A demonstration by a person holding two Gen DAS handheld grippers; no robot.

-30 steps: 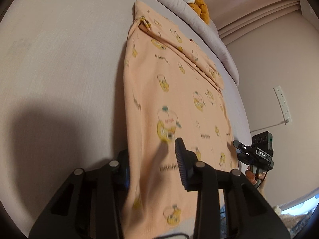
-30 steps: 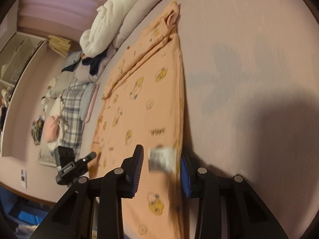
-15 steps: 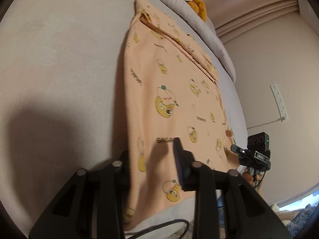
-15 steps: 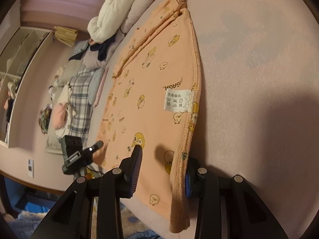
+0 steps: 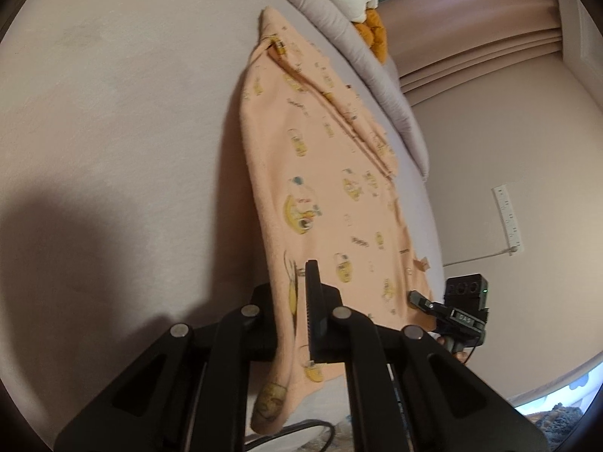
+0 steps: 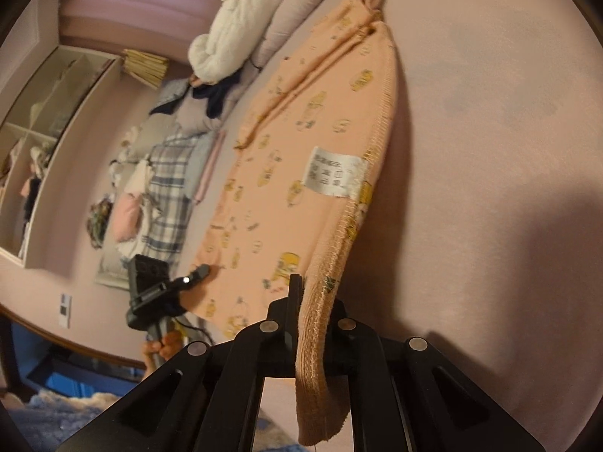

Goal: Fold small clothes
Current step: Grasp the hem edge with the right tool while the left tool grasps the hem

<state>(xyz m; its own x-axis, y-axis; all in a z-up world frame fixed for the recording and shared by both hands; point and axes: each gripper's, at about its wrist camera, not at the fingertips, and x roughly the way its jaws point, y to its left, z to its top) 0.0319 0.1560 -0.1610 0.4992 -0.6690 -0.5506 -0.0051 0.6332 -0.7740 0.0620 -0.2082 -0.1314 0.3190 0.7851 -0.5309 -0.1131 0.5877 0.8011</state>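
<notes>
Bed (image 5: 113,120) fills my frames, peach garment (image 5: 324,196) spread centre; left claw (image 5: 297,316) and right claw (image 6: 305,312) both clamped on its near hem. Shelves (image 6: 41,113) upper left, clothes pile (image 6: 166,173) beside.

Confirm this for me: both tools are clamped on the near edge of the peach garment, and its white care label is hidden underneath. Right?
Not quite. Both the left tool and the right tool are clamped on the peach garment, but the white care label is not hidden: it faces up near the stitched seam, as the right wrist view shows.
</notes>
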